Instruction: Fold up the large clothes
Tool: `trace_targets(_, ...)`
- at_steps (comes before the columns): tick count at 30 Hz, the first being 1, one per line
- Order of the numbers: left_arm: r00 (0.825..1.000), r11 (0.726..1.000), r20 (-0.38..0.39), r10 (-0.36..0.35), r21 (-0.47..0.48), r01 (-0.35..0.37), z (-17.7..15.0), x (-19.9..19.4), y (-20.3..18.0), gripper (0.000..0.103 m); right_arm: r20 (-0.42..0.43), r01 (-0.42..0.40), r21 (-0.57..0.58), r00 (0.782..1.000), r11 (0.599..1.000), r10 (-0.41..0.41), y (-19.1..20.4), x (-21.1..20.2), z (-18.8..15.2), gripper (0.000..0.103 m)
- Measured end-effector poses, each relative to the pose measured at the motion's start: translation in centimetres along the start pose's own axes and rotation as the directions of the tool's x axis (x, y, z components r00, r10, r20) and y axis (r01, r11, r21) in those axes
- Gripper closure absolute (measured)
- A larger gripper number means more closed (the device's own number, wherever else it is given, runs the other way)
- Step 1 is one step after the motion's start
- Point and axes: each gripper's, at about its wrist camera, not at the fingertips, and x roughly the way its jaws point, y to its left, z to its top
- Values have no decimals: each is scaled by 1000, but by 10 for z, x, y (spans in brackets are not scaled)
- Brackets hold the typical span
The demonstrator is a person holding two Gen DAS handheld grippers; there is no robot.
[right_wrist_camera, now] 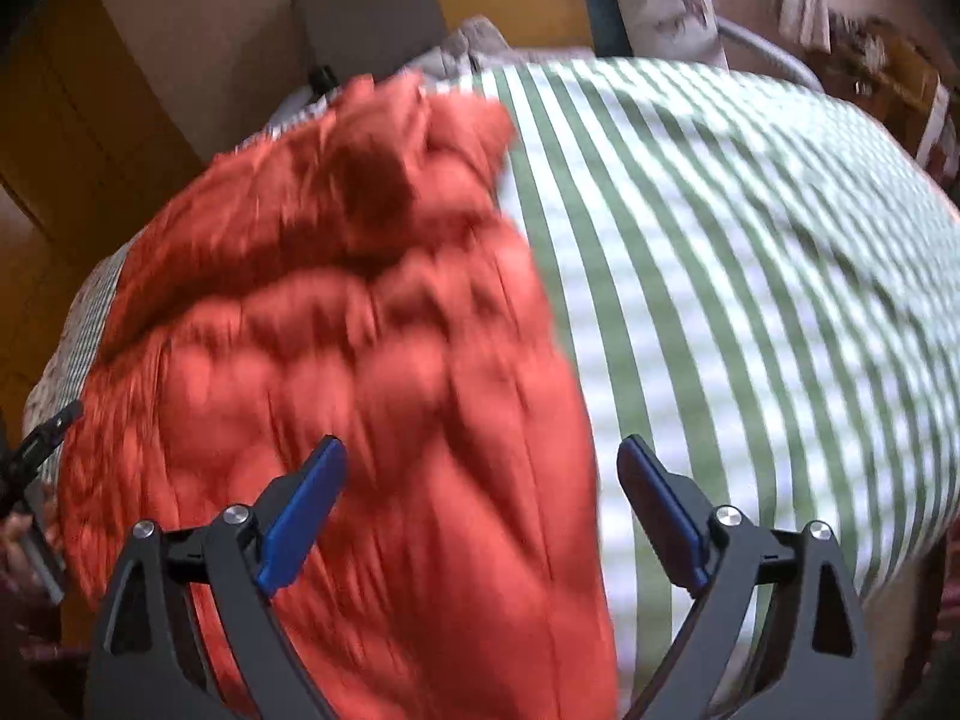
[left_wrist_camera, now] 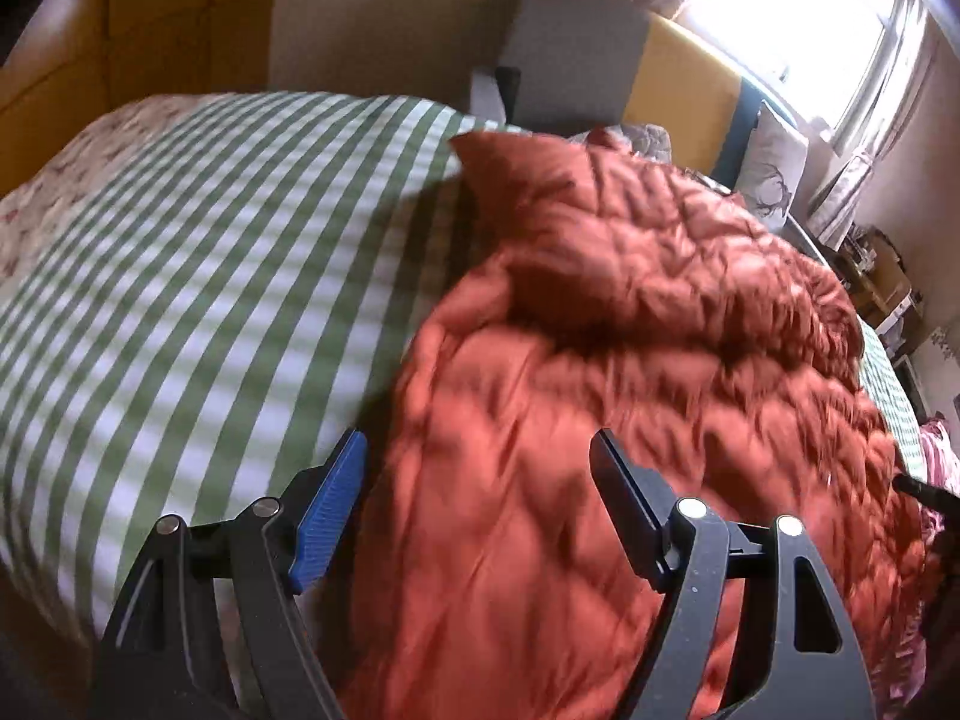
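No legible text, labels, nos. or signs in either view.

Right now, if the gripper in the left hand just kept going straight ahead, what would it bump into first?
Most likely the puffy orange-red quilted garment lying on the green-and-white striped bedspread. The left gripper, jaws wide open, points right at its near part, though blur makes the gap hard to judge.

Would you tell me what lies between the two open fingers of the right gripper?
In the right wrist view, the right gripper frames the orange quilted garment's edge and, beside it, bare green-striped bedcover.
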Motion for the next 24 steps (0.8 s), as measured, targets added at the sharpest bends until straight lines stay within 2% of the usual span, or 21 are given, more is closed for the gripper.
trace_targets(2,1000,1000,-15,-12,-3,12,-15,-7,5,28,-27,-9,13,1000,1000,10,-7,-7,-25,11)
trace_targets(8,996,998,-63,-64,-14,64,-63,-36,18,28,-108,-121,69,986,990,128,-20,-20,-81,12)
trace_targets(11,991,996,-93,-93,-24,91,-89,-51,19,30,-144,-185,70,971,980,193,-14,-21,-99,19)
trace_targets(14,975,986,-157,-160,-68,151,-114,-56,22,30,-159,-219,37,962,975,222,2,-20,-108,27)
trace_targets(15,966,984,-189,-175,-70,165,-124,-54,21,30,-163,-216,23,962,976,217,5,-19,-108,32)
trace_targets(16,961,982,-207,-186,-72,174,-129,-52,20,36,-166,-212,9,963,977,210,9,-18,-108,40)
trace_targets(17,955,980,-223,-196,-74,184,-133,-49,19,48,-165,-209,-4,965,978,206,13,-17,-106,45)
trace_targets(18,951,978,-229,-208,-71,197,-135,-49,18,56,-165,-208,-14,965,978,203,15,-18,-105,57)
trace_targets(19,946,972,-222,-234,-61,226,-133,-52,16,74,-164,-207,-27,966,978,200,17,-20,-105,69)
trace_targets(20,946,969,-211,-246,-55,240,-130,-56,15,85,-158,-215,-44,966,976,206,21,-26,-103,74)
trace_targets(22,942,959,-180,-282,-41,280,-122,-68,13,93,-137,-233,-65,965,970,223,25,-38,-100,85)
trace_targets(24,930,940,-141,-341,-57,336,-113,-81,17,95,-95,-261,-72,963,963,254,26,-55,-91,87)
